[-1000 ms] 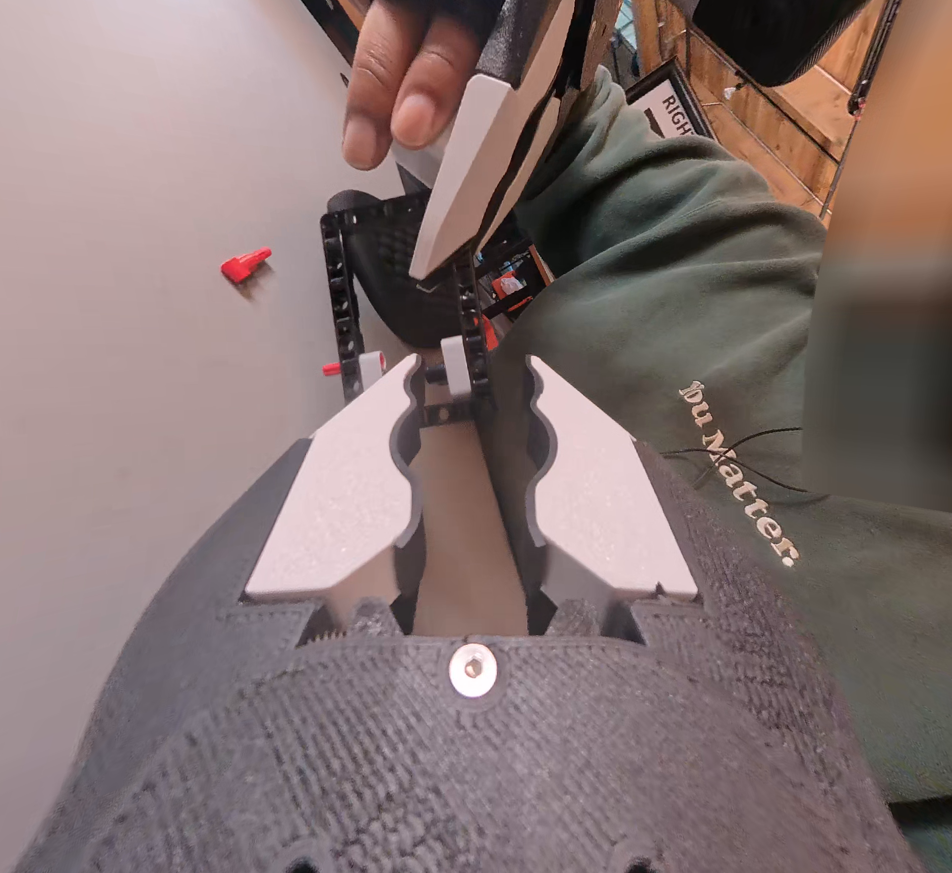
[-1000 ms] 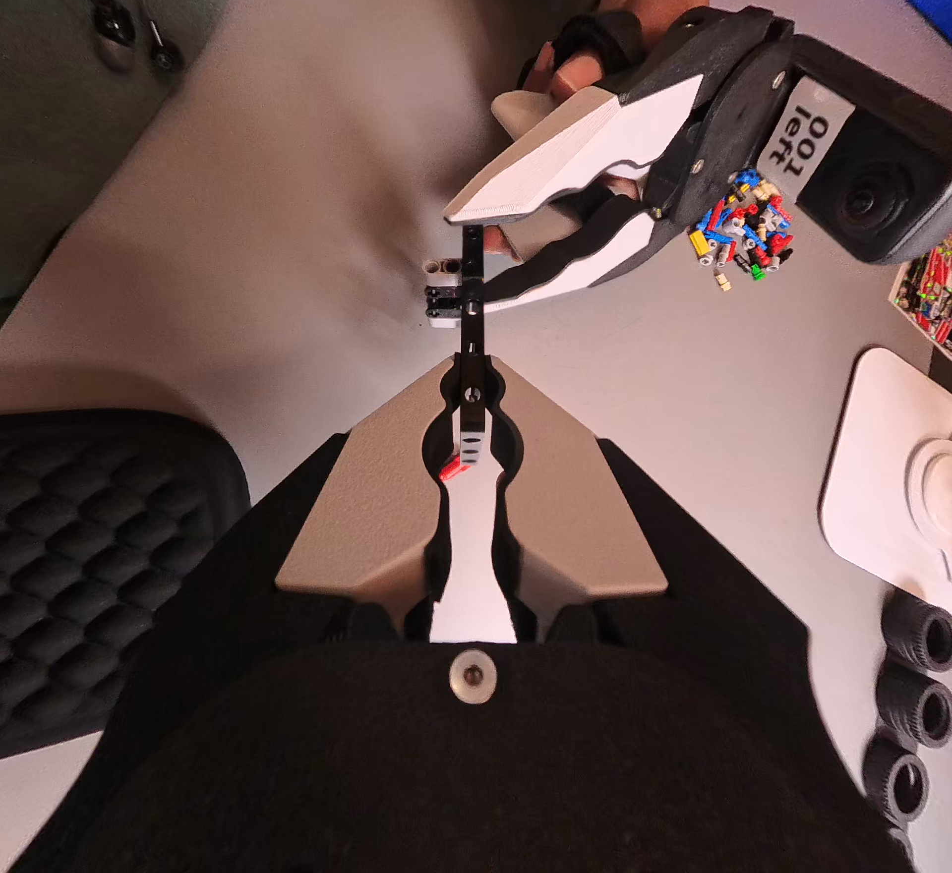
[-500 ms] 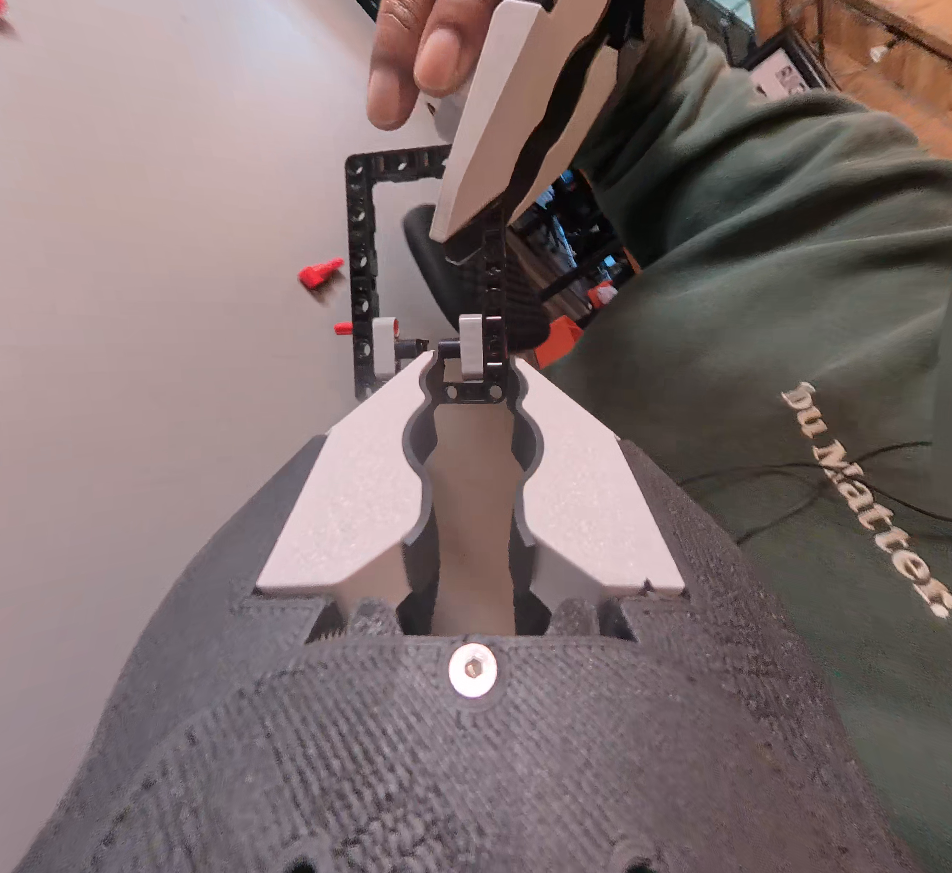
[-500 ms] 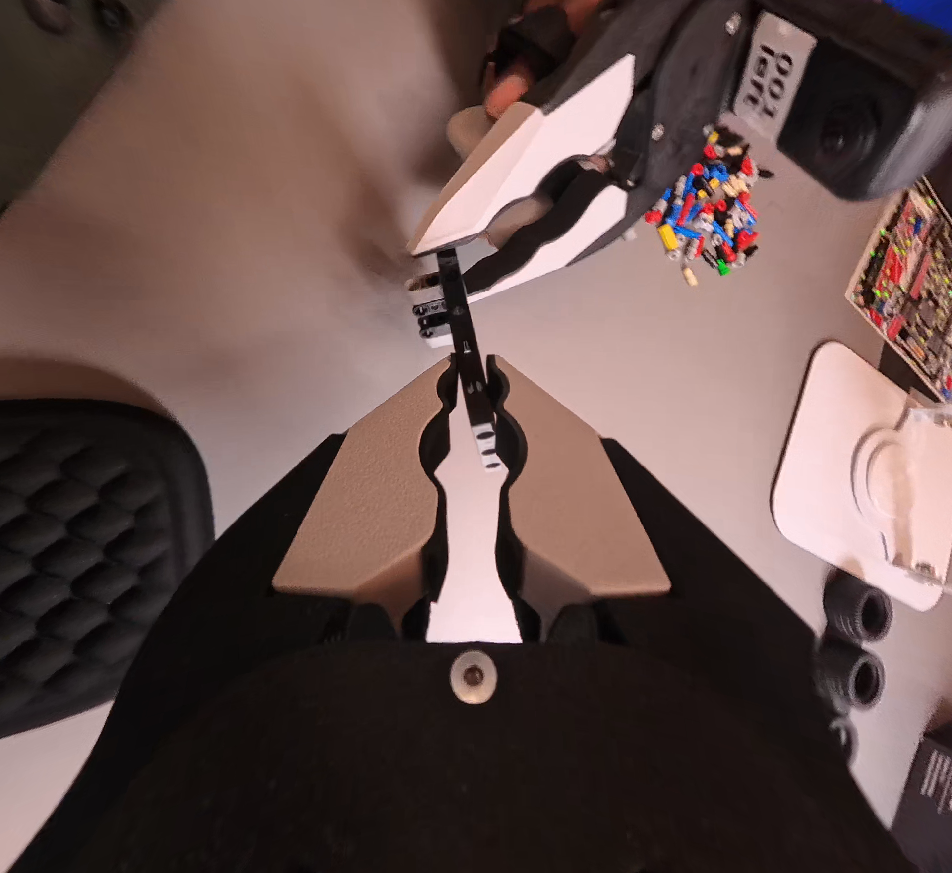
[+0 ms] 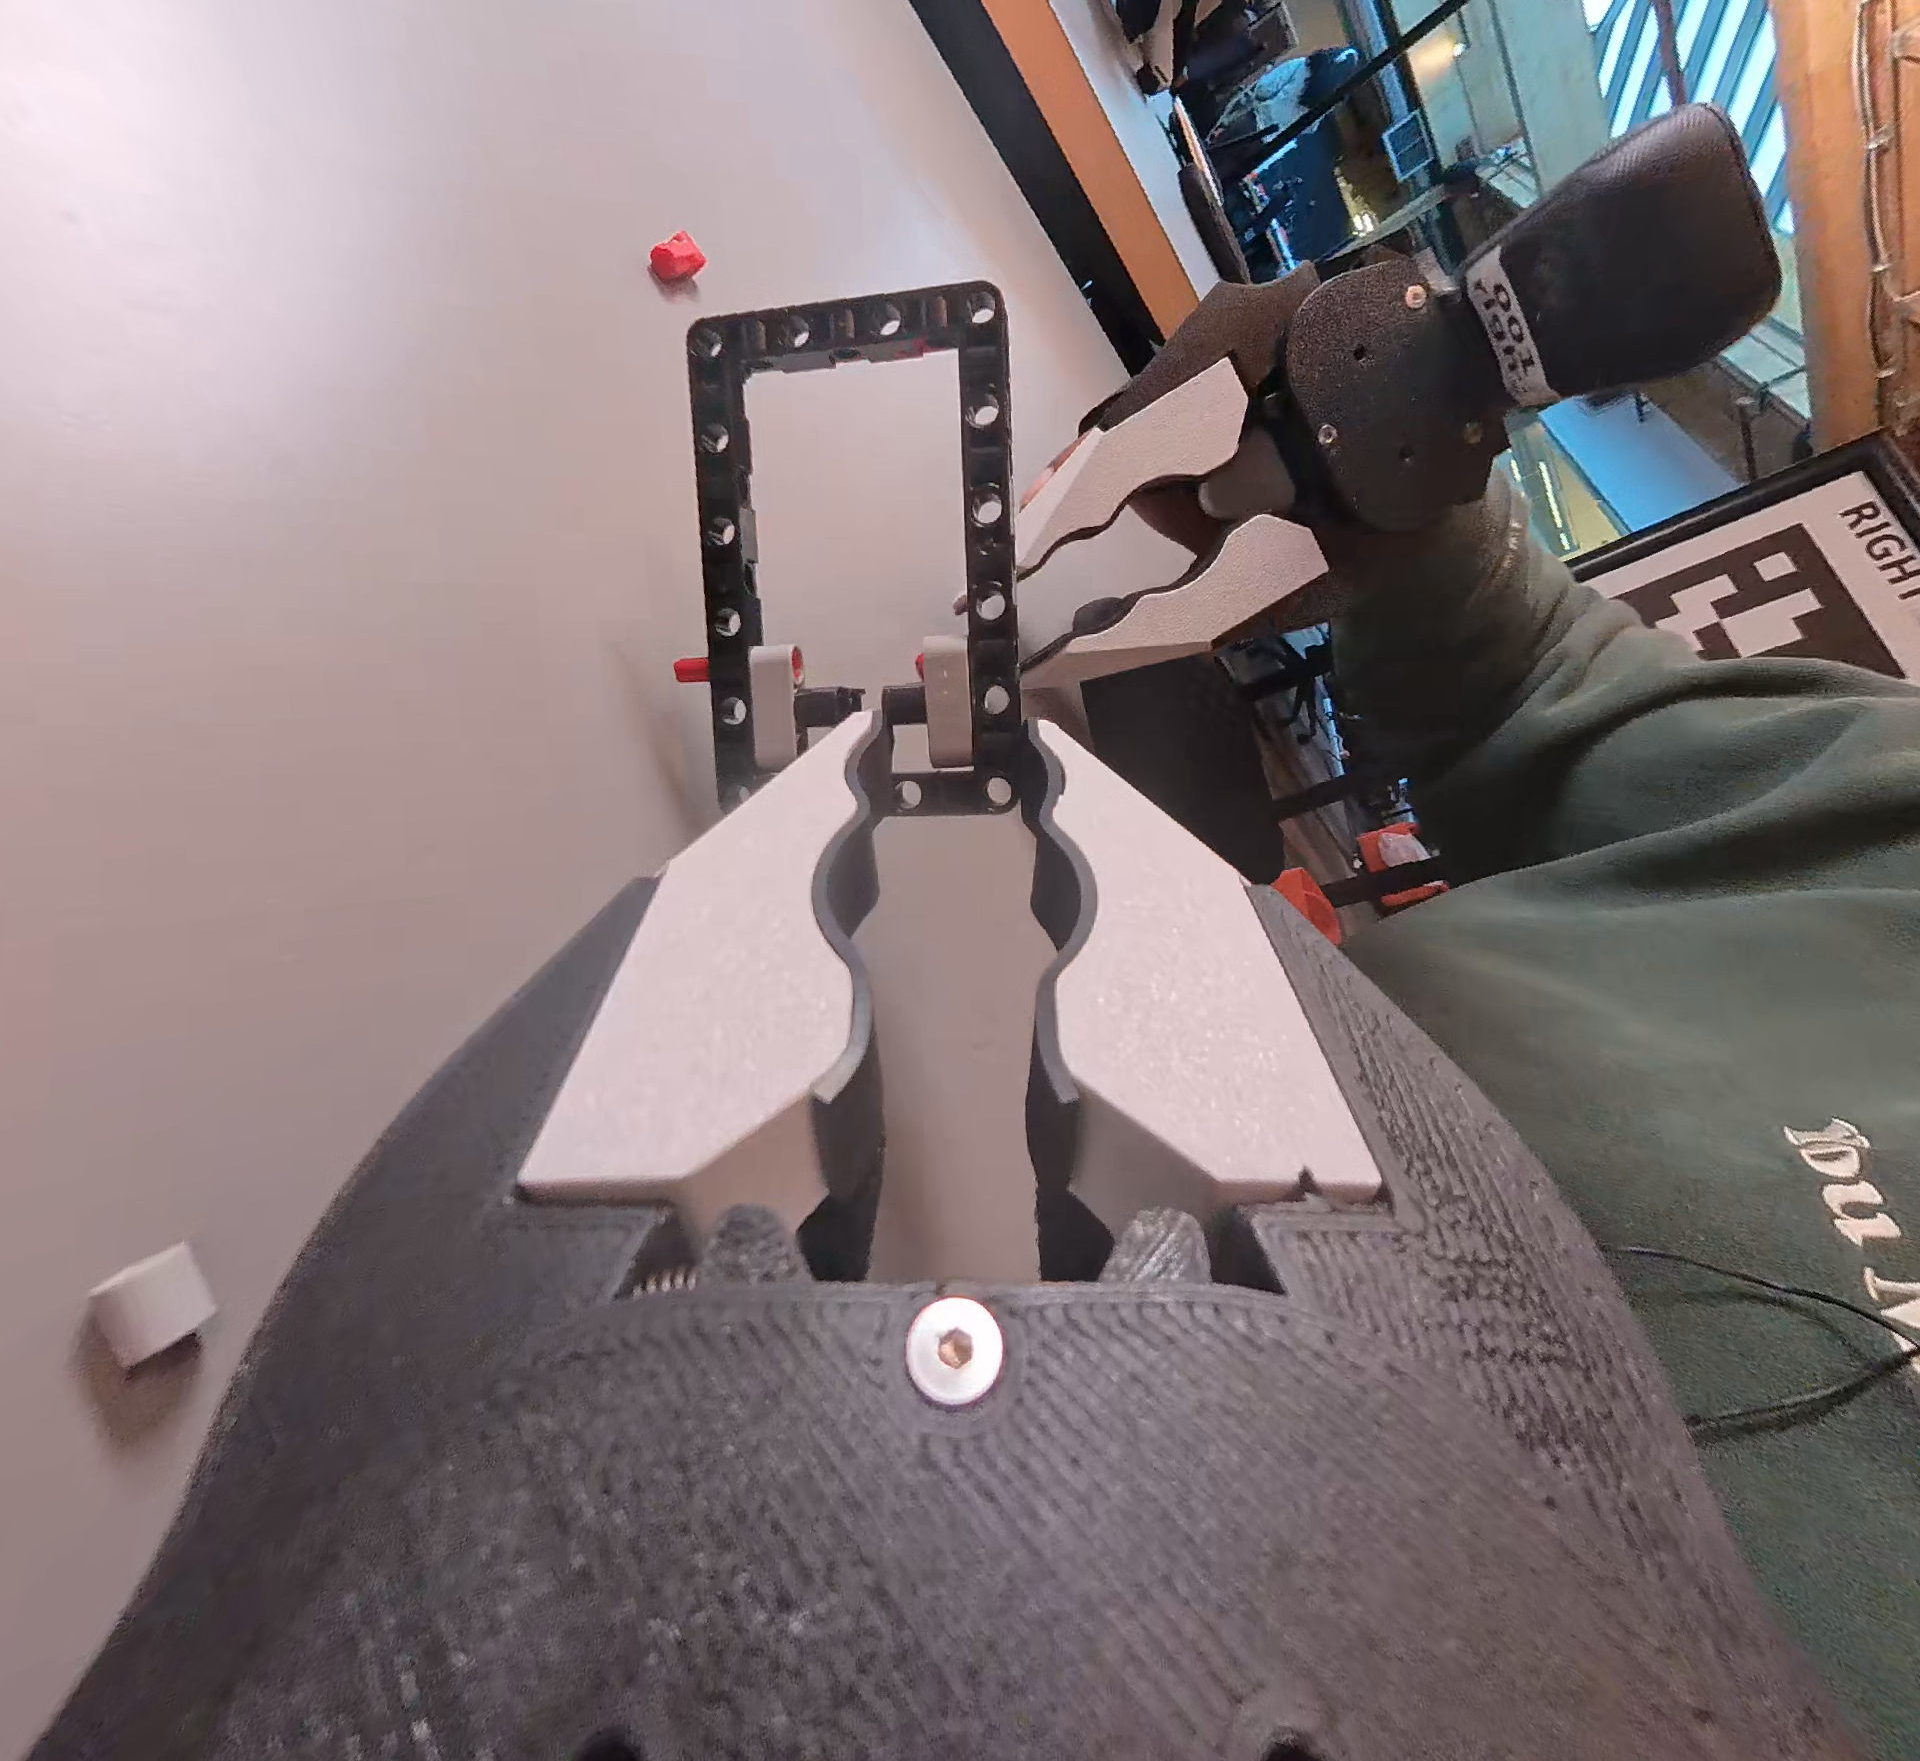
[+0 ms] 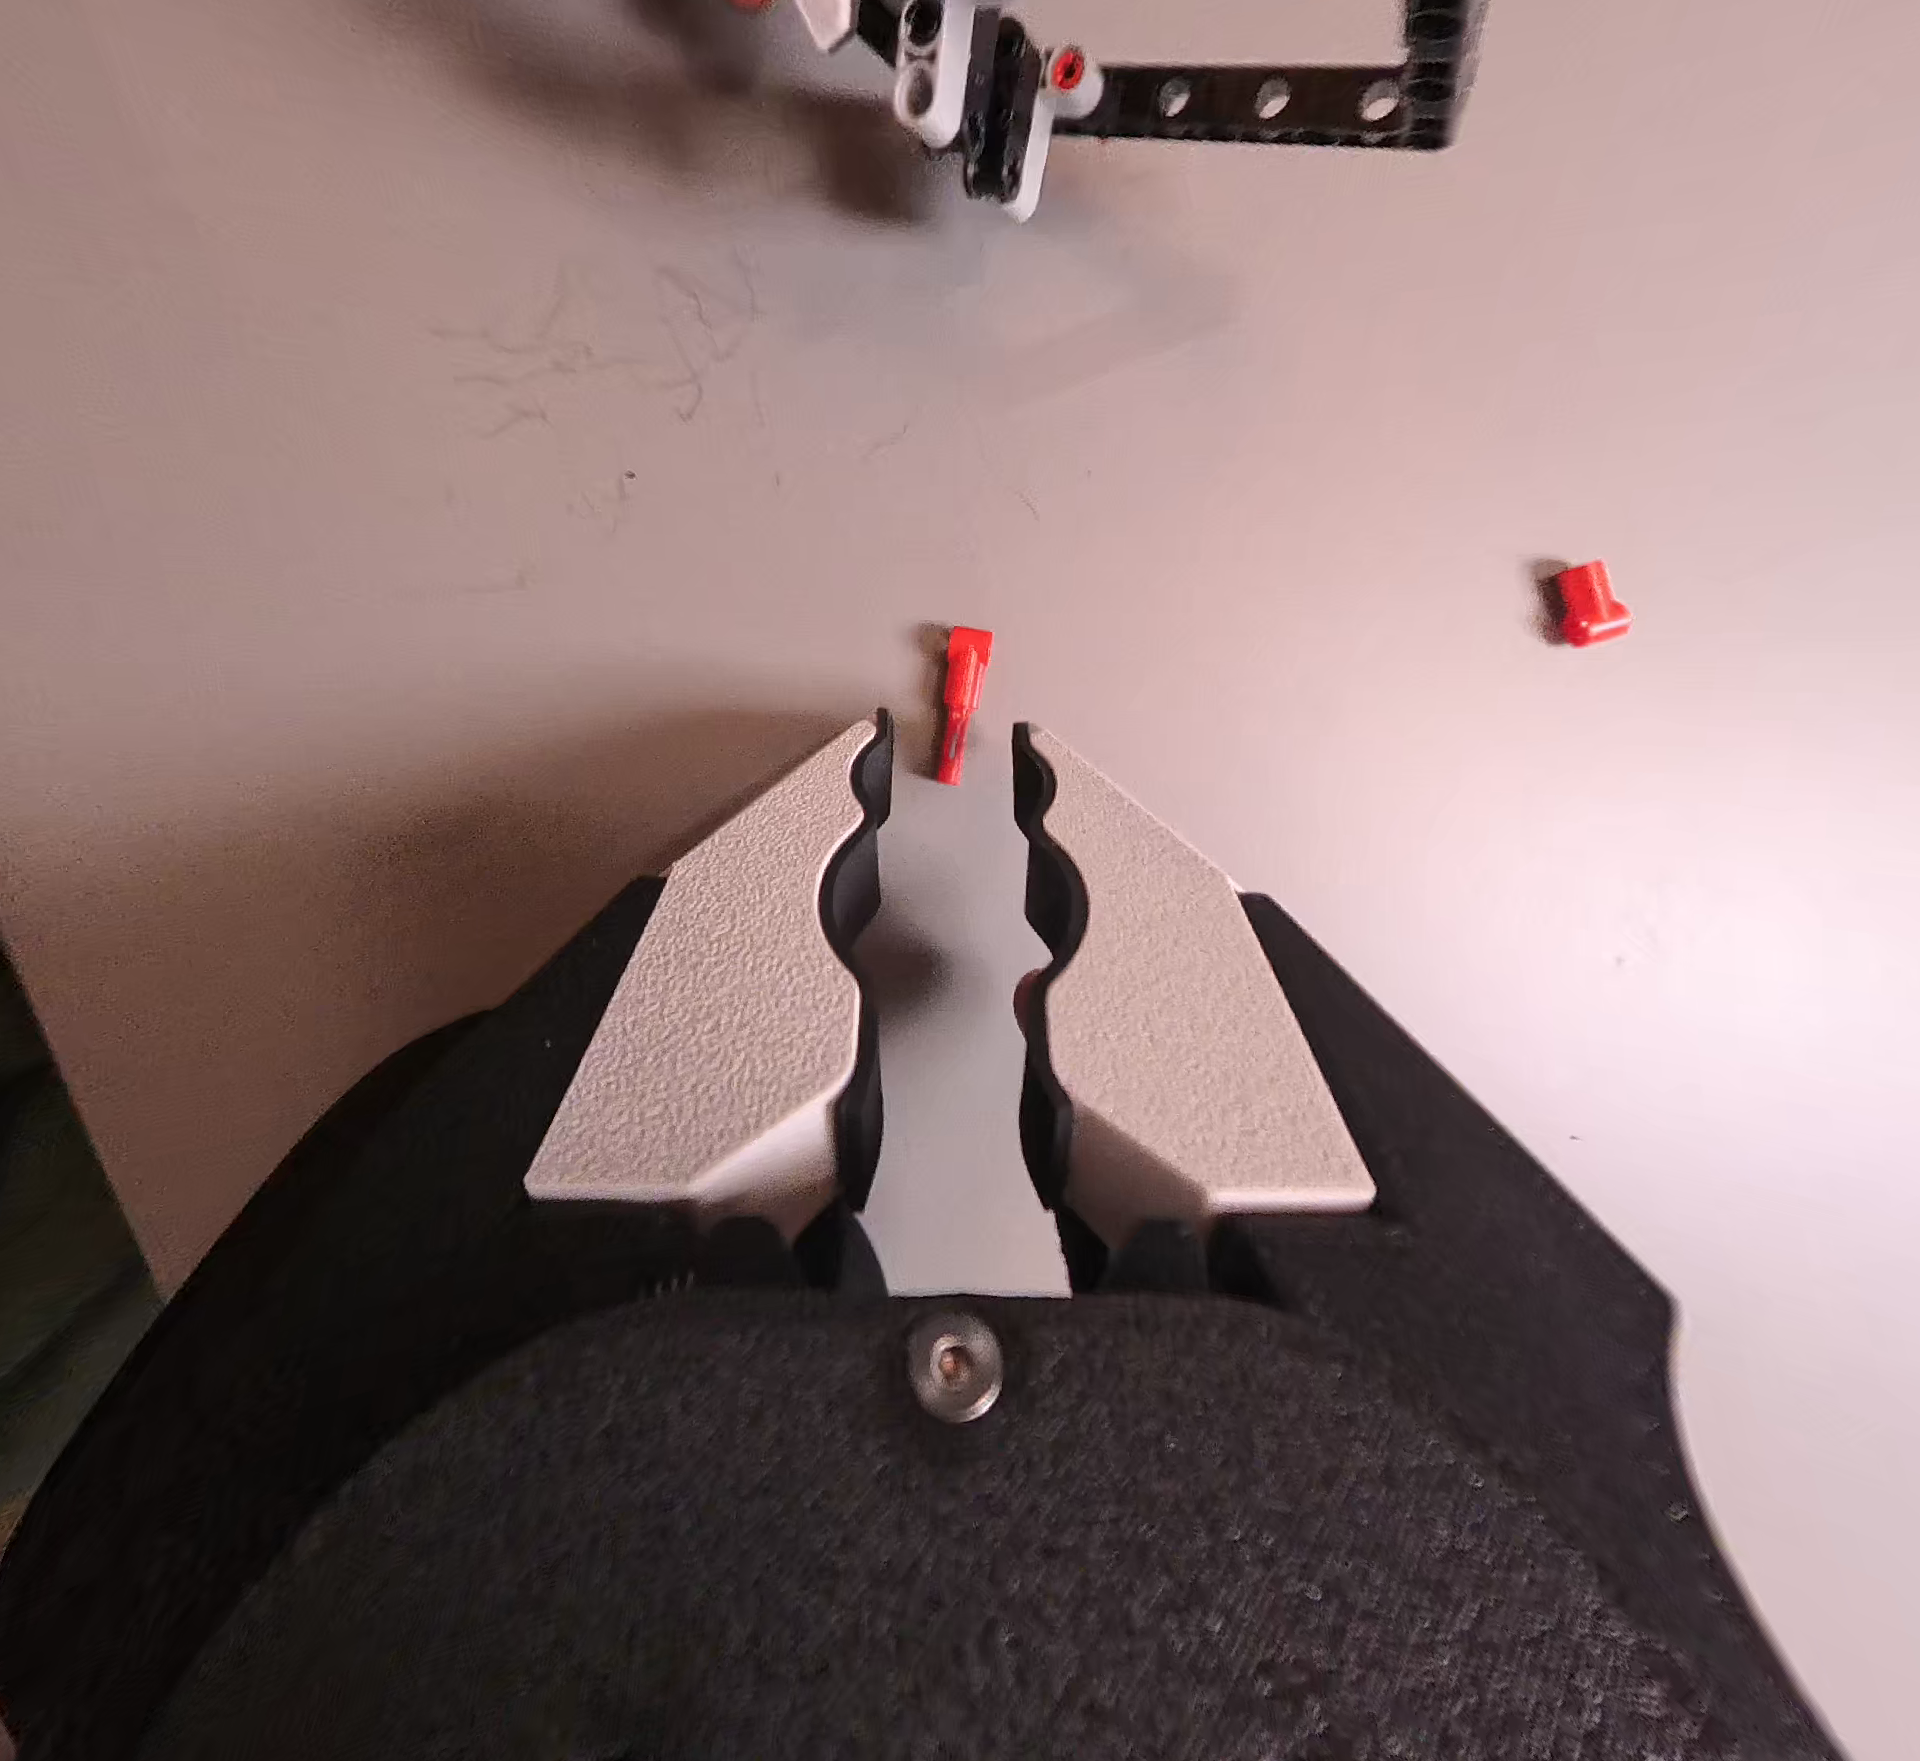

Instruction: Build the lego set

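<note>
**Left gripper holds the frame; right gripper empty over a red pin**

My left gripper is clenched on the near short end of the black lego frame, fingertips pressing the frame's corner from both sides. The frame is a rectangle of holed beams. Its long axis runs straight away from my left gripper, far short end out toward the worktop. Two light grey connectors sit on the long beams close to my grip, with small red pin ends showing beside them.

My right gripper is released, jaws parted a modest gap, holding nothing. It hangs low over the worktop, and a loose red pin lies just ahead of the fingertips, its thin end reaching into the gap. The pin's long axis points along my fingers, wide head farthest away. I cannot tell whether a fingertip touches it.

In the left wrist view the right gripper sits just beside the frame's right-hand long beam, apart from it.

A red bush piece lies well to the right of the pin. A small grey block rests alone on the worktop near my left gripper.

Writing: a label on the right gripper's camera body, a framed black-and-white marker card, and lettering on a green sleeve.
</note>
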Demonstrator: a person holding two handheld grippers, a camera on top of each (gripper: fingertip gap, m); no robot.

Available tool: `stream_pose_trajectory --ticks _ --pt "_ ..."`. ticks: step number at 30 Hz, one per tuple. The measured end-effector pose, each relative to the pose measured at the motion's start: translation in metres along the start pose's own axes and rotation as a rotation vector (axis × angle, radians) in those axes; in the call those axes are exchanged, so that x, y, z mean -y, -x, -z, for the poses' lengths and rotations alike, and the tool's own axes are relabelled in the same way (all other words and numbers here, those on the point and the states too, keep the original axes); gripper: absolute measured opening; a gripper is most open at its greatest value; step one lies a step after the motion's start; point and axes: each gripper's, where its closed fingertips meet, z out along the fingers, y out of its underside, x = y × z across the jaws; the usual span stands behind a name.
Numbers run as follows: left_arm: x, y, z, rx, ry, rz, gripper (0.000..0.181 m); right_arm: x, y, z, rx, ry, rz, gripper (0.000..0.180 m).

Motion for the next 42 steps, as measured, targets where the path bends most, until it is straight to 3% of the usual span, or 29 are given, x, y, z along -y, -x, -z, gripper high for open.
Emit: stream_pose_trajectory --ticks 5,7,9,14,17,23,29,35,38,42 --pt "0.0 0.004 0.005 0.035 -0.009 -0.006 0.024 0.006 -0.005 -0.017 0.001 0.2 0.066 0.02" --pt "0.001 0.006 0.007 0.039 -0.019 -0.003 0.024 0.007 -0.007 -0.018 0.02 0.271 0.1 0.007" --pt "0.003 0.006 0.01 0.039 -0.026 -0.005 0.024 0.011 -0.009 -0.019 0.018 0.295 0.145 0.006" --pt "0.008 0.009 0.016 0.038 -0.051 -0.005 0.024 0.076 -0.01 -0.004 -0.033 -0.18 0.184 0.006" --pt "0.01 0.01 0.017 0.043 -0.055 -0.01 0.024 0.076 -0.017 0.007 -0.126 -0.449 0.178 0.006" --pt "0.005 0.014 0.012 0.058 -0.036 -0.019 0.024 0.045 -0.037 0.009 -0.214 -0.541 0.037 0.006" --pt "0.0 0.014 0.006 0.053 -0.022 -0.002 0.024 0.08 -0.04 -0.007 -0.121 -0.551 0.017 0.007" --pt "0.006 0.008 0.011 -0.031 -0.061 0.117 0.024 0.13 -0.019 0.031 0.015 -0.899 0.007 0.006" --pt "0.004 -0.002 0.007 -0.13 -0.055 0.186 0.024 0.151 -0.022 0.047 -0.036 -1.024 -0.013 0.006" --pt "0.006 -0.012 0.005 -0.185 -0.079 0.23 0.025 0.164 -0.015 0.036 -0.097 -1.02 0.072 0.006"
